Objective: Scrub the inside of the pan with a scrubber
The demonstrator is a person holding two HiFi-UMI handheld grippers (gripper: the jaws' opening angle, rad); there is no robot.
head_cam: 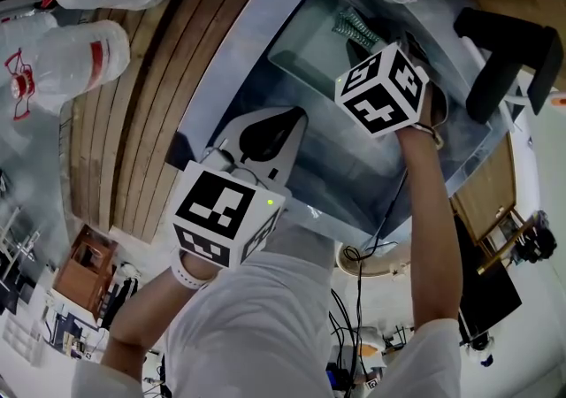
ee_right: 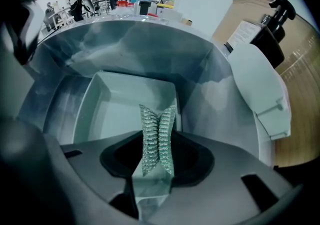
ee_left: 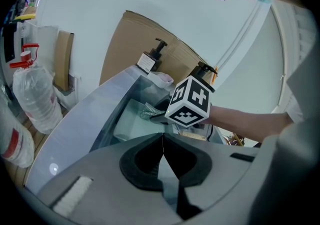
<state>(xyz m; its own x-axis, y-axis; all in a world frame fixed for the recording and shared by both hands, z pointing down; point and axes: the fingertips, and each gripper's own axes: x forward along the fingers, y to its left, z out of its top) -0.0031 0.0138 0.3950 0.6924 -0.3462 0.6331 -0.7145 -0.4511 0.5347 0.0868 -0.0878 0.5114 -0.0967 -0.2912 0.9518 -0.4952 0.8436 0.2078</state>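
The right gripper (ee_right: 157, 139) is clamped tight on a silvery-green mesh scrubber (ee_right: 157, 124). The pad is pinched at its middle, so it folds into two ribbed halves that stand upright out of the jaws. Straight ahead of that tool, and below its tips, lies the pale, rectangular, shallow pan (ee_right: 100, 119). It sits on the floor of a grey stainless-steel sink (ee_right: 125, 49). The scrubber hangs over the pan's inside, towards the side nearer the tool. From where I stand I can't say whether it touches the bottom.

To the right of this gripper, a white plastic box with a clip lid (ee_right: 260, 89) rests on the sink's rim. Past the box stands a dark pump bottle with a white label (ee_right: 272, 19), set against a sheet of brown cardboard (ee_right: 300, 69).

The left gripper (ee_left: 163, 139) is closed with nothing in it, the two grey jaws meeting tip to tip along a thin seam. It is held over the near edge of the sink, pointing in towards the pan. Just beyond its tips is the black-and-white marker cube (ee_left: 190, 101) of the other tool. The person's bare forearm (ee_left: 245, 119) runs off to the right behind that cube. The two tools are apart, the left one hanging back while the right one reaches further into the basin.

Off to the left of the left gripper, well clear of the sink, clear plastic water jugs with red handles (head_cam: 71, 56) lie on wooden slats (head_cam: 133, 122).
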